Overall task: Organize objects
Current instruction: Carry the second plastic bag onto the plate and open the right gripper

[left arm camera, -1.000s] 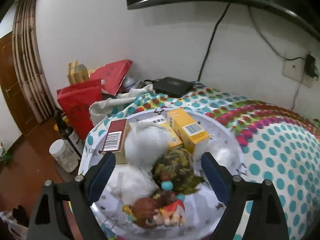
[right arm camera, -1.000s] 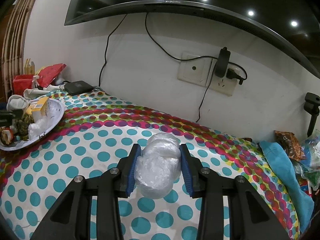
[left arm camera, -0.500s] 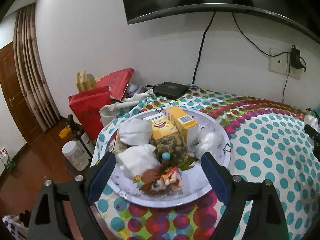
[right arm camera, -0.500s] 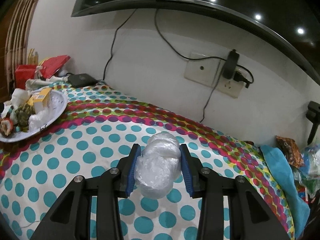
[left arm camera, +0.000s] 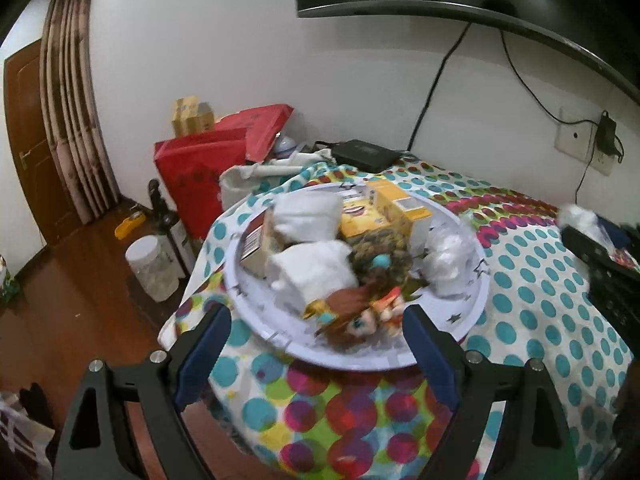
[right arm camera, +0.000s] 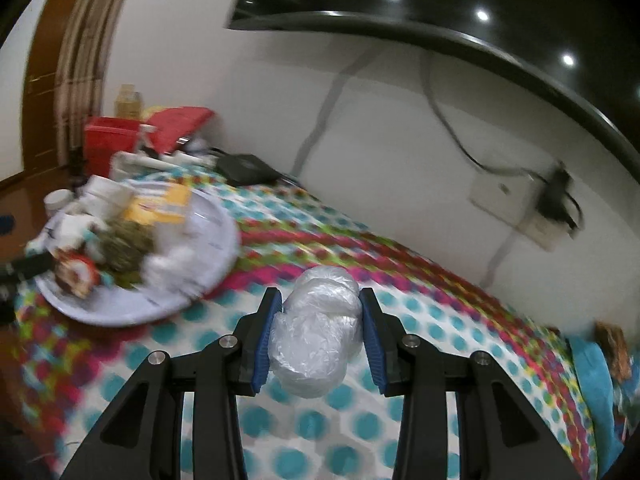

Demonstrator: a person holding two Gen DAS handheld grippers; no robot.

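A white star-printed plate (left arm camera: 460, 322) sits near the left end of the polka-dot cloth and holds yellow boxes (left arm camera: 394, 210), white packets (left arm camera: 308, 268), a doll (left arm camera: 356, 316) and a clear bag. It also shows in the right wrist view (right arm camera: 208, 256). My left gripper (left arm camera: 318, 334) is open and empty, just short of the plate's near rim. My right gripper (right arm camera: 320, 322) is shut on a clear plastic bag bundle (right arm camera: 316, 336), held above the cloth to the right of the plate. It shows at the right edge of the left wrist view (left arm camera: 580, 220).
A black box (left arm camera: 366, 154) lies by the wall behind the plate. Red bags (left arm camera: 200, 172), a jar (left arm camera: 154, 268) and a bottle stand on the floor past the table's left end. A blue cloth (right arm camera: 592, 380) and snack bags lie at the right end.
My right gripper has swung left with the plastic bag bundle, so the plate is much nearer in its view. My left gripper has backed away from the plate.
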